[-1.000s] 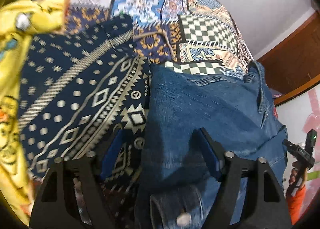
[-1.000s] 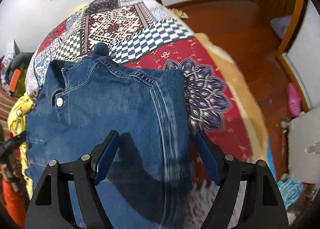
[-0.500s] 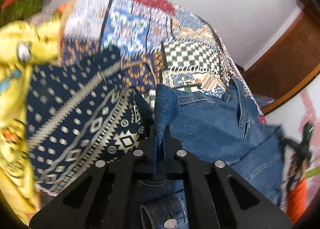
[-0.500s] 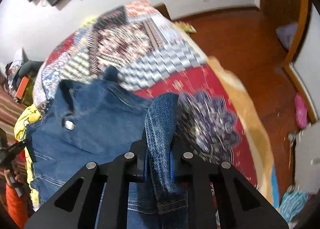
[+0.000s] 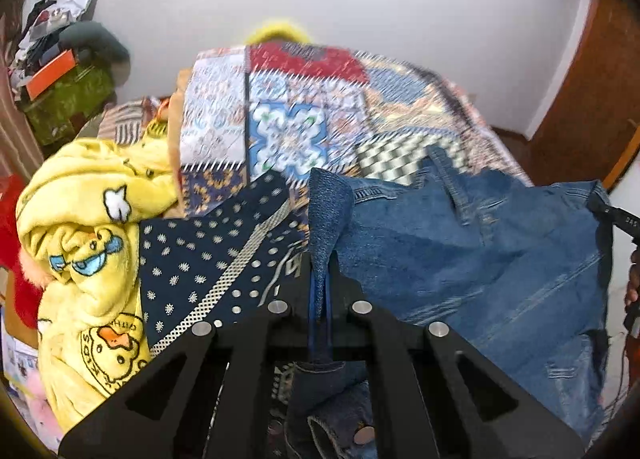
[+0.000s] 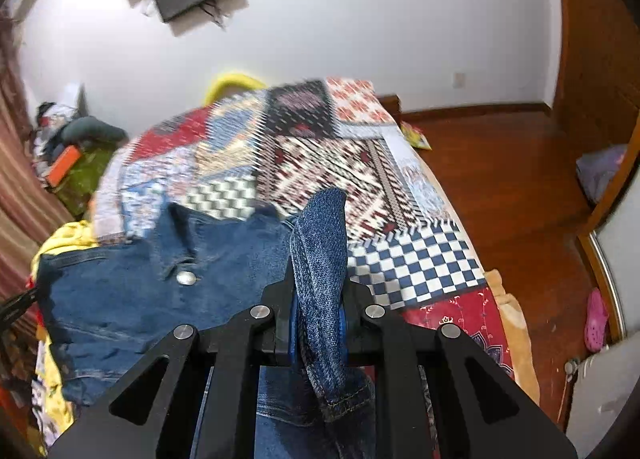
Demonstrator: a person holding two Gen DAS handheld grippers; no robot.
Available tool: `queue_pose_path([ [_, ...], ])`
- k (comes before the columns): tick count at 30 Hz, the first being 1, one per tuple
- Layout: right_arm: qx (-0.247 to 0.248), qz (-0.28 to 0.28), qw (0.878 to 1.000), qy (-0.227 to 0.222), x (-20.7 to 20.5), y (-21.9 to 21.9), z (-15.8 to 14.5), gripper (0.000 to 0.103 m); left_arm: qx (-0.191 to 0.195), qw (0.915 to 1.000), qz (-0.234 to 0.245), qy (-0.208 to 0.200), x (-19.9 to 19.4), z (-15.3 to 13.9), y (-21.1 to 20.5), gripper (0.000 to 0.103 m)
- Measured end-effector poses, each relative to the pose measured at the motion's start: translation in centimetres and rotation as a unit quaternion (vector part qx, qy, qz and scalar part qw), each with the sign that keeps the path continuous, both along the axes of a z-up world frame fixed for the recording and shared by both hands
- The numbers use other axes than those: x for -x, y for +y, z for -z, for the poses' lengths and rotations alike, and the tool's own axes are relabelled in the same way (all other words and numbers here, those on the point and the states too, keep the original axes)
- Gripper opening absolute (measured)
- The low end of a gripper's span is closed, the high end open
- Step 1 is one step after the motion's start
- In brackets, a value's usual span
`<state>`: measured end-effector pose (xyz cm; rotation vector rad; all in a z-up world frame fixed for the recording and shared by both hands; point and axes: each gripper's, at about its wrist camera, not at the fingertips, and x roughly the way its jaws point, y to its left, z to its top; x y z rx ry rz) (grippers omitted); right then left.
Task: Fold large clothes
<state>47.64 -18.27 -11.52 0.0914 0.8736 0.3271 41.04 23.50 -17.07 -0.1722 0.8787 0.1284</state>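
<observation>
Far left, a fluffy yellow duck-print blanket (image 5: 86, 259) is heaped beside a navy dotted cloth (image 5: 212, 259). Left gripper (image 5: 319, 299) is pinching one edge of the blue denim jacket (image 5: 472, 259), right gripper (image 6: 318, 307) pinching the other, w/ the jacket hanging between them over the patchwork-quilt bed (image 6: 320, 155).

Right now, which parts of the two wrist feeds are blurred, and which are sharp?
Left wrist view: patchwork bedspread smeared by motion; left gripper and pinched denim jacket fairly sharp. Right wrist view: bedspread's far end and jacket collar blurred; right gripper crisp. Both show fisheye bending at edges.
</observation>
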Motion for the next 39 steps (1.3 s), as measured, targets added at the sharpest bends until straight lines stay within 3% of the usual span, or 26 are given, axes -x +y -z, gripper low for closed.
queue_pose_path([
  [6,0.012,0.031,0.997,0.073,-3.3,-1.8,6.6,0.013,0.017,0.9981,-0.028,0.052,-2.4,6.4,2.4,0.003],
  [11,0.023,0.021,0.995,0.095,-3.5,-1.9,9.0,0.013,0.020,0.9963,-0.028,0.080,-3.4,9.8,2.5,0.004],
  [16,0.057,0.015,0.996,0.072,-2.6,-1.2,7.8,0.017,0.004,0.9963,-0.032,0.080,-2.9,9.1,1.8,0.004],
  [19,0.054,0.016,0.996,0.074,-1.9,-1.3,6.7,0.025,-0.012,0.9969,-0.027,0.072,-1.9,7.1,1.1,0.006],
  [21,0.047,0.012,0.997,0.066,-0.7,-1.3,4.9,0.032,-0.023,0.9971,-0.023,0.069,-1.2,5.6,0.5,0.013],
  [23,0.044,0.001,0.998,0.049,1.0,-1.4,2.9,0.044,-0.025,0.9974,-0.018,0.065,-0.1,3.8,-0.4,0.045],
  [25,0.048,-0.005,0.998,0.031,2.5,-1.2,1.3,0.052,-0.037,0.9979,-0.017,0.051,0.9,2.1,-1.2,0.063],
  [27,0.053,-0.010,0.999,0.005,4.8,-1.1,-1.1,0.061,-0.053,0.9981,-0.010,0.030,2.5,0.0,-2.5,0.064],
  [29,0.052,-0.012,0.999,-0.010,6.1,-1.0,-2.5,0.081,-0.055,0.9984,-0.001,0.015,4.2,-1.8,-3.5,0.071],
  [30,0.049,-0.011,0.999,-0.021,7.2,-1.1,-3.5,0.084,-0.055,0.9984,0.001,0.009,4.8,-2.6,-3.8,0.073],
  [35,0.045,-0.023,0.998,-0.043,11.2,-1.1,-6.3,0.088,-0.063,0.9973,0.014,-0.037,9.9,-6.2,-5.7,0.095],
  [39,0.048,-0.042,0.997,-0.050,14.7,-1.1,-7.3,0.091,-0.048,0.9970,0.025,-0.056,13.6,-7.4,-6.3,0.099],
])
